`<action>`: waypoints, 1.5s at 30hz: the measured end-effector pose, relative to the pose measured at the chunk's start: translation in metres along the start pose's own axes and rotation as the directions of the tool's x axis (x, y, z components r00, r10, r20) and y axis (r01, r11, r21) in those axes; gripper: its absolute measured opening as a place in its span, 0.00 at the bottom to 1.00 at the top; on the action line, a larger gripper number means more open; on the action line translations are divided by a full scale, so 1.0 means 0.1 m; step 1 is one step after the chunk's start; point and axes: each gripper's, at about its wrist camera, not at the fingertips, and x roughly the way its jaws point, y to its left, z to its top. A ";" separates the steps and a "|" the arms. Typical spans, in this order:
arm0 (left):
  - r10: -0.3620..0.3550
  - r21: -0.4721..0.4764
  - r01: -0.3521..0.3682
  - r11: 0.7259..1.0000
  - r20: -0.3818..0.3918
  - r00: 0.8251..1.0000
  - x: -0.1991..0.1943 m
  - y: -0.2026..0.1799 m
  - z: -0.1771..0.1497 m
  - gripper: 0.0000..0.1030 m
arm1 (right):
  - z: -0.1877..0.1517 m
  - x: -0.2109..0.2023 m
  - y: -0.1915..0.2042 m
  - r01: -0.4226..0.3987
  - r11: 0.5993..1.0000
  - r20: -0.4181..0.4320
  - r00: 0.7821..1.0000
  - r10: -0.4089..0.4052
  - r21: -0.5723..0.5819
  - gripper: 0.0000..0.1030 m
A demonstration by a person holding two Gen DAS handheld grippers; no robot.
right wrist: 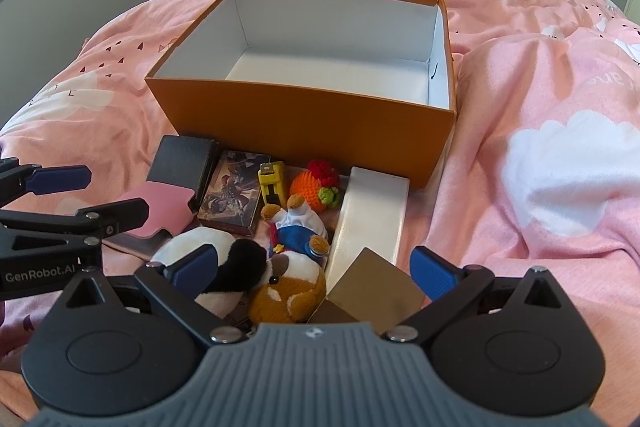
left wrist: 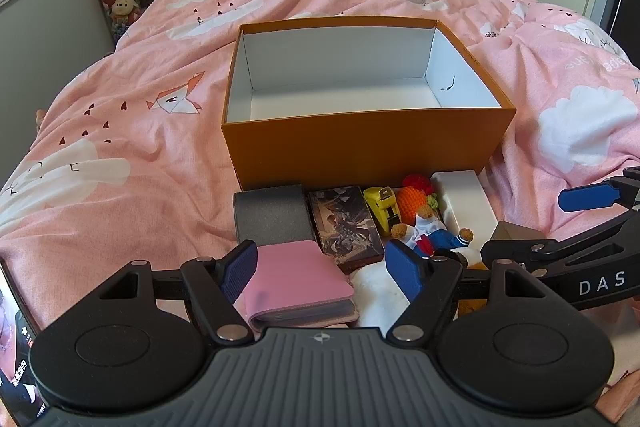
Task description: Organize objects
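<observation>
Between the left tongs (left wrist: 320, 267), spread wide and empty, lies the pink wallet (left wrist: 300, 283), its near edge toward the camera; nothing is pinched yet. Right tongs (right wrist: 314, 267) also wide and empty, hanging over the plush dog (right wrist: 260, 279) and the tan cube (right wrist: 372, 287).

Likely step: first pick, none started; box (right wrist: 304, 119) is empty inside. For the wallet, lower straight, pads on the two long sides, close on the spine half so it doesn't fan open. It overlaps the grey case (left wrist: 272, 215), so lift up before moving forward.

Pile sits tight against the box's near wall: card pack (left wrist: 344, 223), yellow tape (left wrist: 382, 207), crochet orange (left wrist: 412, 201), small bear (left wrist: 428, 235), white box (left wrist: 464, 203), all touching or nearly so. Little side room between them; a wide approach could nudge neighbours.

Near wall stands high, so carry over the rim, not through it. Open room: bed (left wrist: 120, 147) left of the box and right of it, both bare duvet. Soft, wrinkled surface; things may tip when pressed. Keep the two tongs apart, they are near each other.
</observation>
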 end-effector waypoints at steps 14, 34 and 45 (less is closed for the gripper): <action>-0.001 0.002 0.001 1.000 -0.004 1.000 0.01 0.00 -0.01 0.83 | 0.01 0.01 0.00 -0.008 1.000 -0.013 1.000 0.008 -0.003 0.99; -0.121 -0.133 0.107 0.985 -0.101 0.988 0.14 0.38 0.06 0.60 | 0.15 0.12 0.03 -0.100 0.994 -0.081 0.992 0.096 -0.041 0.72; -0.137 -0.213 0.086 0.973 -0.237 0.962 0.30 0.77 0.08 0.60 | 0.51 0.43 0.40 -0.334 0.937 -0.224 0.925 0.306 -0.100 0.43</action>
